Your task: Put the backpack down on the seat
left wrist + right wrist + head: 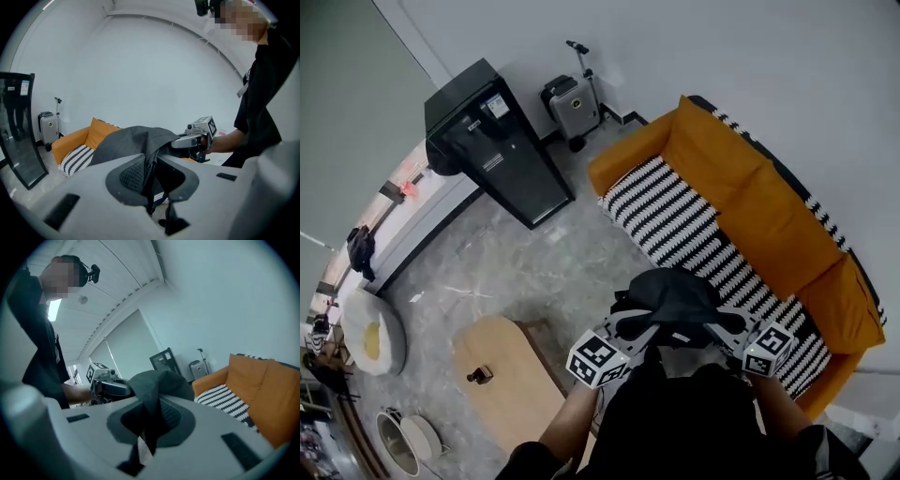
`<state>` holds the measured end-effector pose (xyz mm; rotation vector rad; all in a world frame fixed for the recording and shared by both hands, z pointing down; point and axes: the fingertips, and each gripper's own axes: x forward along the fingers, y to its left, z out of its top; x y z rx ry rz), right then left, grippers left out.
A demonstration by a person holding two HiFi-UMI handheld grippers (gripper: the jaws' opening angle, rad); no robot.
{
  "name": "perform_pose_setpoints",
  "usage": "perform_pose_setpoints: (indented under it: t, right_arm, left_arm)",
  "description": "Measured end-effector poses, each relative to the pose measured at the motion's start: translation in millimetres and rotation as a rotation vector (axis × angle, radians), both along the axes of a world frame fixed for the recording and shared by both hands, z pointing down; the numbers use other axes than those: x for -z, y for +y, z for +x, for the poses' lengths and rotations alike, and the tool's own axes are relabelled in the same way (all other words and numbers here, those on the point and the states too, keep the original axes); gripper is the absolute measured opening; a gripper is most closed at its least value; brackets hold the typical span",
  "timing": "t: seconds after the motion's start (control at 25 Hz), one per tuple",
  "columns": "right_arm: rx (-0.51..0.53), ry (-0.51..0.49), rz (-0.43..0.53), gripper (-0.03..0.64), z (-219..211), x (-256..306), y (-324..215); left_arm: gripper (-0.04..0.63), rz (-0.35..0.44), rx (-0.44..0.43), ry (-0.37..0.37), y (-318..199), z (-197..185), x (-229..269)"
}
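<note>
backpack (673, 298) slung between both sets of fingers | left gripper (151, 178) fingers clamped on its fabric | right gripper (149, 423) likewise | two-sided hold likely for a level set-down | seat (675, 220) just beyond fingers

The person is wearing a black short-sleeved top (684, 422), with a loose black sleeve (254, 121) over each upper arm. A small black camera (94, 273) is sitting on the head. The left gripper (151, 164) and the right gripper (151, 416) are showing broad pale grey jaws, with dark ribbed pads (131, 176) set in dark hollows. The left cube (598, 360) and the right cube (769, 349) are showing white faces with black square markers.
</note>
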<state>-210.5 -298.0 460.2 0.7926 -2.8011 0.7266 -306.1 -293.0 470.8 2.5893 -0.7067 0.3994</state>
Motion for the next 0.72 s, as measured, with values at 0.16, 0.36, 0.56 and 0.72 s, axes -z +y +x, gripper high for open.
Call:
perform_pose_setpoints:
  t: [0.16, 0.36, 0.56, 0.72]
  right_arm:
    - [-0.058, 0.002, 0.013, 0.034, -1, 1, -22]
    - [-0.120, 0.009, 0.006, 0.034, 13, 1, -38]
    - [-0.164, 0.001, -0.004, 0.034, 42, -9, -63]
    - [-0.209, -0.014, -0.031, 0.034, 62, -21, -81]
  left_arm:
    - [0.060, 0.014, -0.060, 0.010, -28, -1, 1]
    - [0.060, 0.011, -0.128, 0.015, -52, 13, 1]
    - [0.060, -0.004, -0.179, -0.003, -83, 44, -10]
    - [0.060, -0.045, -0.233, -0.031, -99, 63, -20]
